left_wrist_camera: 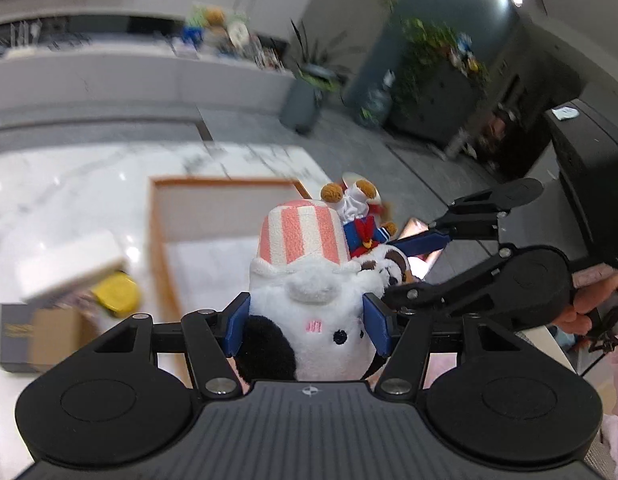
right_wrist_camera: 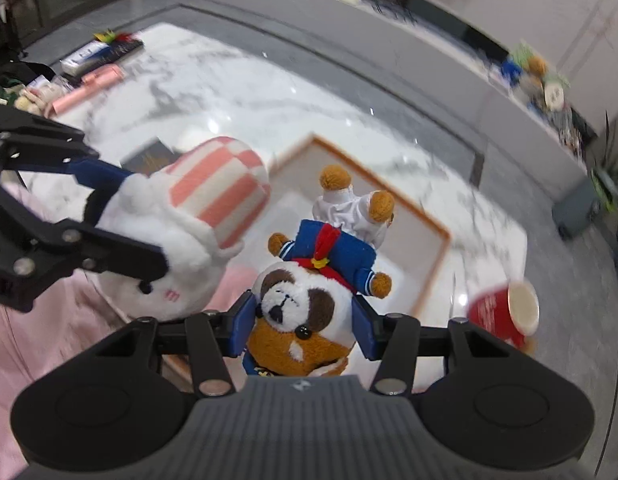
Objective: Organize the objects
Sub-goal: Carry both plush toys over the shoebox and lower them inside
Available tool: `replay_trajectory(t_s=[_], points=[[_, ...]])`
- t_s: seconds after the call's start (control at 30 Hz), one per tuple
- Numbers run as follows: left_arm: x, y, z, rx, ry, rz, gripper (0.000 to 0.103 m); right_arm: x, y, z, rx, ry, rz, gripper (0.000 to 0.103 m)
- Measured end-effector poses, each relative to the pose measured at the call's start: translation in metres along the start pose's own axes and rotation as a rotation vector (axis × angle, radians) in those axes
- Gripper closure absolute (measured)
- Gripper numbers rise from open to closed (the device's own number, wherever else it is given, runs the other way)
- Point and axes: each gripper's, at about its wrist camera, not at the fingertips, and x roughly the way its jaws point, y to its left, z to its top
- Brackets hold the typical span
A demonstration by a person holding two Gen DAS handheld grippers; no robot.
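Observation:
My left gripper (left_wrist_camera: pixel 307 326) is shut on a white plush with black patches and a pink-and-white striped body (left_wrist_camera: pixel 301 264), held in the air; the plush shows too in the right wrist view (right_wrist_camera: pixel 181 240). My right gripper (right_wrist_camera: pixel 307 326) is shut on the head of a brown-and-white dog plush in a blue sailor suit (right_wrist_camera: pixel 305 300), hanging upside down; it shows beside the white plush in the left wrist view (left_wrist_camera: pixel 365 220). Both toys hang above a white tray with an orange rim (right_wrist_camera: pixel 437 256), which also shows in the left wrist view (left_wrist_camera: pixel 157 240).
The tray lies on a white marble table (right_wrist_camera: pixel 237 88). A red cup (right_wrist_camera: pixel 505 312) lies on its side right of the tray. Boxes and pink items (right_wrist_camera: pixel 93 80) sit at the far left. A yellow object (left_wrist_camera: pixel 117 294) and boxes (left_wrist_camera: pixel 37 336) lie left of the tray.

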Motion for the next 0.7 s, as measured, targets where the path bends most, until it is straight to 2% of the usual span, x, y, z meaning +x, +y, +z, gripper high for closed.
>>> replay_trajectory(t_s=[0.17, 0.27, 0.7], points=[[0.051, -0.007, -0.002, -0.001, 0.089, 0.015, 0.035, 0.026, -0.025, -0.039, 0.061, 0.078, 0.077, 0.05], [0.072, -0.006, -0.007, 0.003, 0.138, 0.035, 0.035, 0.043, -0.03, -0.05, 0.046, 0.105, 0.084, 0.05], [0.116, 0.002, -0.023, 0.001, 0.326, 0.085, 0.035, 0.102, -0.039, -0.043, -0.027, 0.281, 0.207, 0.05]])
